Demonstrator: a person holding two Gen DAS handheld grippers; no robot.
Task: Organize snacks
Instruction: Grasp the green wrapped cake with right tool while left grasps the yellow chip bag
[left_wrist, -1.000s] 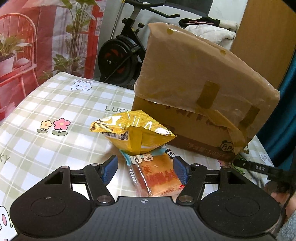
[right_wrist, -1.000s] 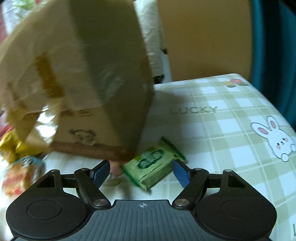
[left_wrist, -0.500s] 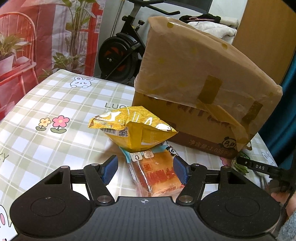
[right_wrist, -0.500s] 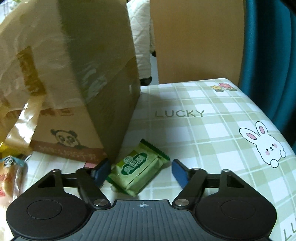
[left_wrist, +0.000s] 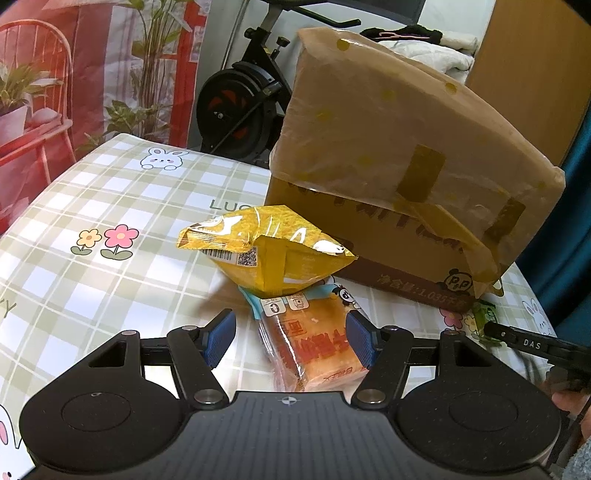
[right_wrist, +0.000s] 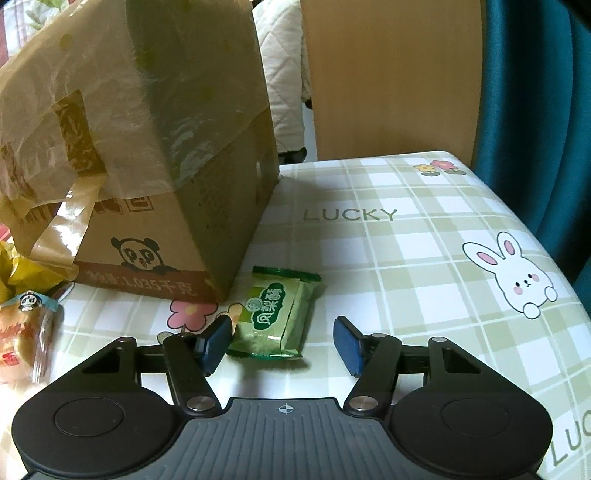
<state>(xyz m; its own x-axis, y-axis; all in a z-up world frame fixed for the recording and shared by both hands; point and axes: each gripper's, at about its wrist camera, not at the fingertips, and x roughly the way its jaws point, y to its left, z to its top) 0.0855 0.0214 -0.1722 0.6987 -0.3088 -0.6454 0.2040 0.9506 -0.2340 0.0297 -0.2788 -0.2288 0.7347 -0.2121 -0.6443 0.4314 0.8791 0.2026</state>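
Yellow foil snack bag (left_wrist: 273, 254) lay puffed on the checked tablecloth, barcode side facing up, just in front of the cardboard box; its near end rested on a clear-wrapped orange bread pack (left_wrist: 314, 343) with red print, lying flat. Small green pastry packet (right_wrist: 279, 314) lay flat by the box's right corner, apart from the other two, seam side up

The cardboard box (left_wrist: 402, 206) is matt brown card under wrinkled translucent plastic film and glossy tape. The yellow snack bag (left_wrist: 273, 251) and green packet (right_wrist: 277, 314) are shiny foil. The checked tablecloth (right_wrist: 424, 258) looks smooth, faintly glossy.
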